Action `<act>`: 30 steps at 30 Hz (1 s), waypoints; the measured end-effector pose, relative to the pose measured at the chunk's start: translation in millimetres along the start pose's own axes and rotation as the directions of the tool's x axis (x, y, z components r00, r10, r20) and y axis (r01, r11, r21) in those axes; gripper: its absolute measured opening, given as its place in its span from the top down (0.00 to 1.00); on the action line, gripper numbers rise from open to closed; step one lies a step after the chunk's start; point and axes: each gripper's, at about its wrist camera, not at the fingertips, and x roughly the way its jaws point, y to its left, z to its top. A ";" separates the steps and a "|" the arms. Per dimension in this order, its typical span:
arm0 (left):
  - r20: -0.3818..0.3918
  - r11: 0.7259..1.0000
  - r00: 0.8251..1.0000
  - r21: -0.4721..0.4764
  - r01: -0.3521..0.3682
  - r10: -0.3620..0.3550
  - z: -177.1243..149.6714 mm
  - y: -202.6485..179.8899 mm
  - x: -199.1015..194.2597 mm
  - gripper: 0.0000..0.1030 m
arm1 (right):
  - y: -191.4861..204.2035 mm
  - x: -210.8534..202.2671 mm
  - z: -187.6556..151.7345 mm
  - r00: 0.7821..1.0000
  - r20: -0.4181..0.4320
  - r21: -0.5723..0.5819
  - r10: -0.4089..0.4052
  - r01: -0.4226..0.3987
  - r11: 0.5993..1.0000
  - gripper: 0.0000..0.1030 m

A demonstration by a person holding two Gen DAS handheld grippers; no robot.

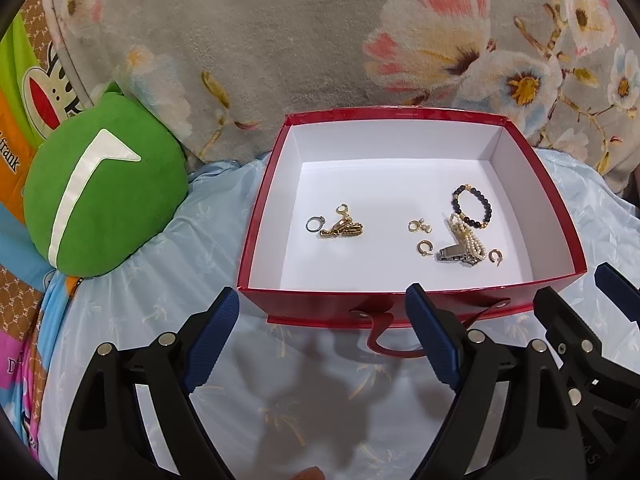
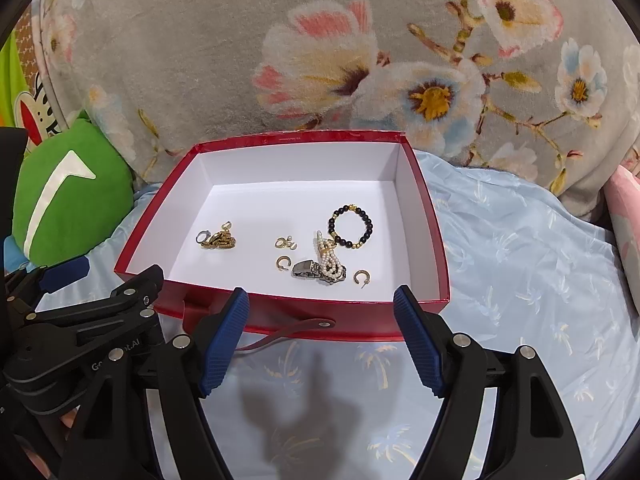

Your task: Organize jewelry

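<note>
A red box (image 1: 400, 304) with a white inside sits on the blue bedsheet; it also shows in the right wrist view (image 2: 304, 312). Inside lie a silver ring (image 1: 314, 224), a gold chain (image 1: 342, 227), small earrings (image 1: 419, 225), a gold hoop (image 1: 424, 247), a black bead bracelet (image 1: 472, 207), a pearl bracelet (image 1: 468, 242), a silver watch (image 1: 454, 255) and another hoop (image 1: 496, 257). My left gripper (image 1: 322, 338) is open and empty in front of the box. My right gripper (image 2: 322, 340) is open and empty beside it, also before the box.
A green cushion (image 1: 100, 196) lies left of the box. A grey floral blanket (image 1: 320, 40) rises behind it. The box's red strap handle (image 1: 380, 340) hangs over the front wall. A pink item (image 2: 626, 216) sits at the far right.
</note>
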 end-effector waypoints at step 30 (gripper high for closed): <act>-0.014 1.000 1.000 -0.018 -0.015 0.014 0.8 2.3 5.4 0.14 | -4.9 1.5 -0.4 0.999 0.015 0.013 -0.030 0.030 0.999 0.20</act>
